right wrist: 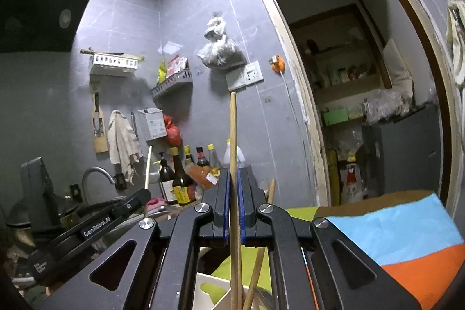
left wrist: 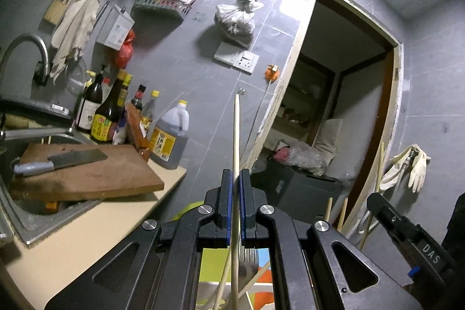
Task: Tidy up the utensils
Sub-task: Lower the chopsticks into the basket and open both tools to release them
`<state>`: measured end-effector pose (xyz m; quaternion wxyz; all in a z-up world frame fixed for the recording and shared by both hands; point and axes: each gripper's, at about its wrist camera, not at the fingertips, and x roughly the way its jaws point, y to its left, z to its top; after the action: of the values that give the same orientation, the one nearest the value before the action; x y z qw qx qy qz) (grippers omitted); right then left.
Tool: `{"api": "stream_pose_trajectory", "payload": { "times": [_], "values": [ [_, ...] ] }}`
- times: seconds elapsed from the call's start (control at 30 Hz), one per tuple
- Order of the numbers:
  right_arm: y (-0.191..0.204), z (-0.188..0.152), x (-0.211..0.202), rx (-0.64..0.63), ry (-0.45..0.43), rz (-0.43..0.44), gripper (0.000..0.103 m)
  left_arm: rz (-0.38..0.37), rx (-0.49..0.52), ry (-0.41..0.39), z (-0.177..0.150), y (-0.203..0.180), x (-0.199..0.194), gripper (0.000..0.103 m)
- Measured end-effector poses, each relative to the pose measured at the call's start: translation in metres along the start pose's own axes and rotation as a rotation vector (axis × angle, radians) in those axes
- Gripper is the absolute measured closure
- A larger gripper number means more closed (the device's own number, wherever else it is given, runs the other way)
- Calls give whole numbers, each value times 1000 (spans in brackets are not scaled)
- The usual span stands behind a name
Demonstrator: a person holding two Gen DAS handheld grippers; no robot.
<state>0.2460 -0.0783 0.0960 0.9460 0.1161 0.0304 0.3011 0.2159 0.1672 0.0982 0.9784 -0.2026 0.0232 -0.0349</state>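
We are in the middle of the sorting. Our left gripper (left wrist: 235,175) has its jaws pressed on one pale chopstick (left wrist: 236,132), which points up toward 12 o'clock. Our right gripper (right wrist: 234,173) pinches a second, darker chopstick (right wrist: 232,135) in the same way.

Below both grippers, toward 6 o'clock, we see a white holder (right wrist: 207,291) with more sticks (right wrist: 255,275) and a fork (left wrist: 249,254) already standing in it. We judge that some utensils are placed and these two chopsticks are still in our grippers. The cleaver (left wrist: 61,161) on the cutting board (left wrist: 96,179), at 9 o'clock in the left view, lies untouched.
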Motion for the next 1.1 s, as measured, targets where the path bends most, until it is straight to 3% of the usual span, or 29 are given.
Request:
{"api": "stream_pose_trajectory", "payload": {
  "times": [0.7,1.1],
  "values": [
    [1,-33,1,-18,111,-3,99,41,106,77,-43,-22,-4,101],
    [0,-31,-4,-17,136,-19,96,43,121,133,-44,-24,-9,100]
  ]
}}
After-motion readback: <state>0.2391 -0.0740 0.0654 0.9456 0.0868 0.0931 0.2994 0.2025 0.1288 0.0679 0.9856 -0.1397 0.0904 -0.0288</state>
